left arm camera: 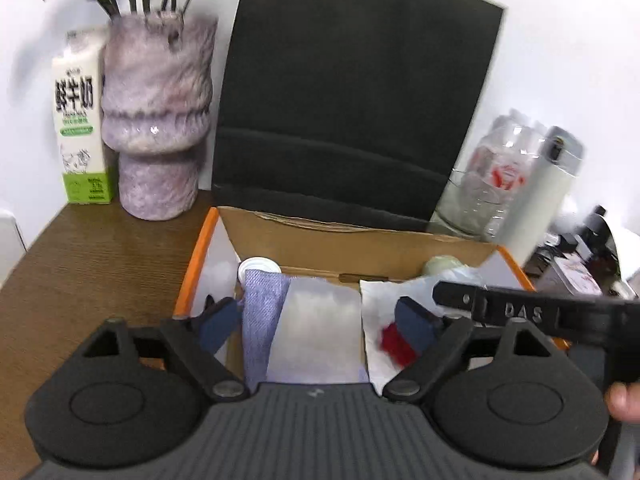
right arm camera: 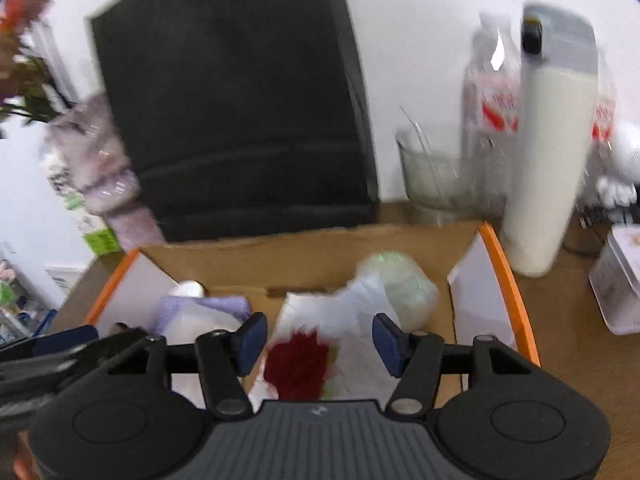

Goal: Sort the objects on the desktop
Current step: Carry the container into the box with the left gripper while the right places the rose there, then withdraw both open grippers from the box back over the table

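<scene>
An open cardboard box (left arm camera: 360, 246) with orange-edged flaps sits on the brown desk. Inside lie a lilac cloth (left arm camera: 262, 312), a pale flat packet (left arm camera: 320, 332), a small white cup (left arm camera: 258, 268), white paper with a red item (left arm camera: 394, 342) and a pale green lump (left arm camera: 440, 266). My left gripper (left arm camera: 318, 326) hovers open above the cloth and packet, nothing between its pads. My right gripper (right arm camera: 318, 346) hangs open over the red item (right arm camera: 298, 366) and white paper (right arm camera: 360, 312), apart from both. The box (right arm camera: 304, 252) and green lump (right arm camera: 400, 284) show in the right wrist view too.
A black paper bag (left arm camera: 352, 112) stands behind the box. A marbled vase (left arm camera: 156, 120) and milk carton (left arm camera: 78, 120) are at the left; a white flask (right arm camera: 548, 152), clear bottle (right arm camera: 494, 108), glass jar (right arm camera: 436, 176) and tin (right arm camera: 618, 280) at the right. The other gripper (left arm camera: 540, 314) crosses the left view.
</scene>
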`<control>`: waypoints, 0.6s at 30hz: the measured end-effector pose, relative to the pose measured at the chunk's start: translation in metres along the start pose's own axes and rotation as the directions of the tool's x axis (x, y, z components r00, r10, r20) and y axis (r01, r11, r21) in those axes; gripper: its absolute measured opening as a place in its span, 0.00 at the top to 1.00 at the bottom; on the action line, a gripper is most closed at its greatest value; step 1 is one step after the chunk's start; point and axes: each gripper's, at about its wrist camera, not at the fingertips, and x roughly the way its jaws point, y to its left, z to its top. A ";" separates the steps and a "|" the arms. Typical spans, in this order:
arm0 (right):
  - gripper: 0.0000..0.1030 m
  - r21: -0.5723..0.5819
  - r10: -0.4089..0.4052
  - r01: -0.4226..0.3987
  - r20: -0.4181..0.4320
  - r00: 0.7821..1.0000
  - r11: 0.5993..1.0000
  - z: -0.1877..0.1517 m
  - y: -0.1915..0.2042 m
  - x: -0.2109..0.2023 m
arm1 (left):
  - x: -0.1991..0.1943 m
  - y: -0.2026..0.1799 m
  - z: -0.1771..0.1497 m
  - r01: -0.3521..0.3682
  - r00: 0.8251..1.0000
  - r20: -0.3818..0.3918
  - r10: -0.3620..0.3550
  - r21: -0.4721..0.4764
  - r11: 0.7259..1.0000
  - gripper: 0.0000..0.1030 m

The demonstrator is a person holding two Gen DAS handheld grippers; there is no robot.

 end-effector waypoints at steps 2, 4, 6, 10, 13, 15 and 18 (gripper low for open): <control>0.44 -0.024 -0.011 0.011 0.018 1.000 1.000 -0.006 0.002 -0.013 | -0.019 0.001 -0.008 -0.033 0.999 -0.005 0.033 -0.016 0.999 0.14; 0.39 -0.083 -0.027 0.031 0.040 0.999 0.996 -0.015 0.008 -0.032 | -0.043 0.002 -0.022 -0.013 1.000 0.012 0.013 -0.036 0.999 0.11; 0.33 -0.147 -0.037 0.046 0.061 0.997 0.988 -0.031 0.013 -0.055 | -0.064 0.003 -0.039 0.009 1.000 0.027 -0.008 -0.051 0.999 0.07; 0.31 -0.226 -0.060 0.076 0.077 0.995 0.971 -0.064 0.021 -0.095 | -0.096 -0.003 -0.072 -0.026 0.999 0.032 0.026 0.003 1.000 0.04; 0.28 -0.262 -0.077 0.096 0.084 0.993 0.960 -0.092 0.029 -0.123 | -0.121 -0.008 -0.100 -0.038 0.998 0.048 0.037 0.028 0.999 0.00; 0.23 -0.266 -0.084 0.107 0.097 0.992 0.958 -0.113 0.031 -0.144 | -0.137 -0.009 -0.118 -0.027 0.998 0.052 0.025 0.037 0.999 0.00; 0.22 -0.258 -0.079 0.102 0.099 0.992 0.961 -0.143 0.033 -0.171 | -0.158 -0.009 -0.144 -0.027 0.998 0.053 0.024 0.063 0.998 0.00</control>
